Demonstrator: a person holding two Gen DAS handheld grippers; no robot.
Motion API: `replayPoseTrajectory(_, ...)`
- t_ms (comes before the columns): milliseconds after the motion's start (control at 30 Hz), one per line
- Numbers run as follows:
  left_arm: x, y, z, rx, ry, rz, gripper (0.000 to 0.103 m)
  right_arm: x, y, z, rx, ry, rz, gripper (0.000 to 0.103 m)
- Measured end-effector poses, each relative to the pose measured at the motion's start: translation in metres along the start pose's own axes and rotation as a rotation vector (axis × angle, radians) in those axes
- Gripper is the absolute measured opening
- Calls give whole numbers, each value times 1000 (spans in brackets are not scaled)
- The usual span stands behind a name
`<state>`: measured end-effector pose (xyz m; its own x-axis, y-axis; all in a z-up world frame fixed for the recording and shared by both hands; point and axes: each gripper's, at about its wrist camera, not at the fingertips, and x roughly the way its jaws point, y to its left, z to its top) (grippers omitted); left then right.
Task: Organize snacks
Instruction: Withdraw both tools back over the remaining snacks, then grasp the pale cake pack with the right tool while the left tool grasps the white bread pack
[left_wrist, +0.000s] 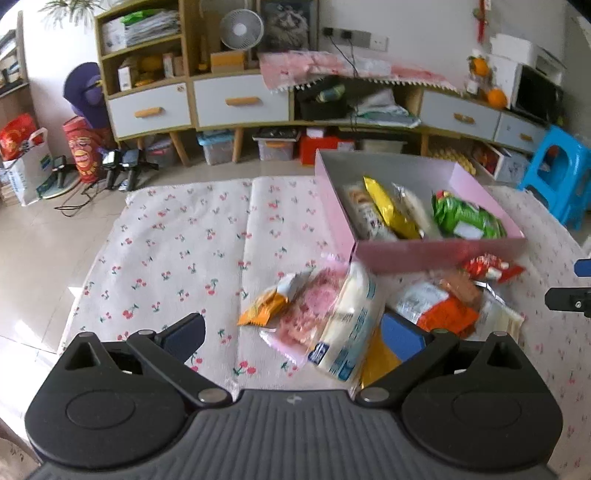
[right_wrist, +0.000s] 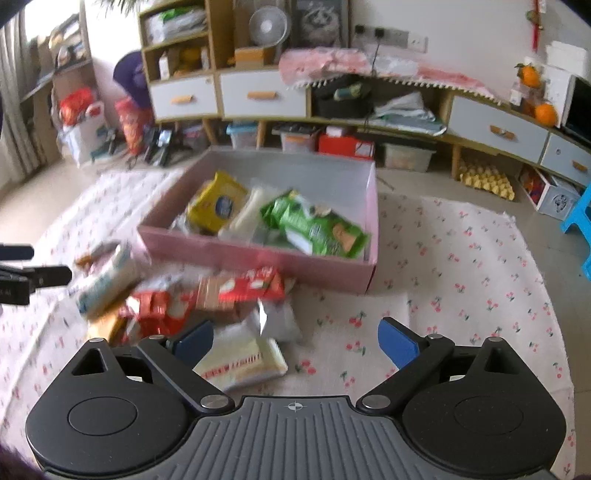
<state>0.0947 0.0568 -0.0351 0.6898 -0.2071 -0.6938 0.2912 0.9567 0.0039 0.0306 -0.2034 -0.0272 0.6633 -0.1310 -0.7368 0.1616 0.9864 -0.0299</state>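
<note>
A pink box (left_wrist: 439, 251) (right_wrist: 258, 258) stands on the cherry-print cloth and holds a yellow pack (right_wrist: 218, 205), a white pack and green packs (right_wrist: 317, 229). Loose snacks lie in front of it: a white-and-blue pack (left_wrist: 351, 325) (right_wrist: 105, 284), a pink pack (left_wrist: 306, 314), an orange pack (left_wrist: 266, 308), red packs (right_wrist: 251, 286) and a white pack with red print (right_wrist: 243, 363). My left gripper (left_wrist: 295, 338) is open over the pink and white-and-blue packs. My right gripper (right_wrist: 295, 341) is open, above the white pack, holding nothing.
The cherry-print cloth (left_wrist: 177, 243) (right_wrist: 461, 258) covers the floor. Behind stands a long cabinet with drawers (left_wrist: 240, 101), storage bins beneath, a fan (left_wrist: 240, 29), and a blue stool (left_wrist: 557, 177) at the right. Bags and tripods (left_wrist: 110, 166) lie at the left.
</note>
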Motion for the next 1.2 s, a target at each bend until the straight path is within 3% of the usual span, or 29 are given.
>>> replayPoseTrajectory(233,3,-7,-14,127,-2,-44,91,16,11,-10,-26,99,9,98)
replayPoseTrajectory(433,8,-22,-22,235,7,-75,77,28,20,-11,-18,142,18,97)
replayPoseTrajectory(567,18,-27,-23,263,45,-78,58,34,24,-7,26,152,1,98)
replayPoseTrajectory(767,23,-25,-20,231,81,-84,45,46,31,1,75,146,-34,98)
replayPoseTrajectory(1200,29,-16,-15,102,144,-132,41,72,42,2,97,162,-86,100)
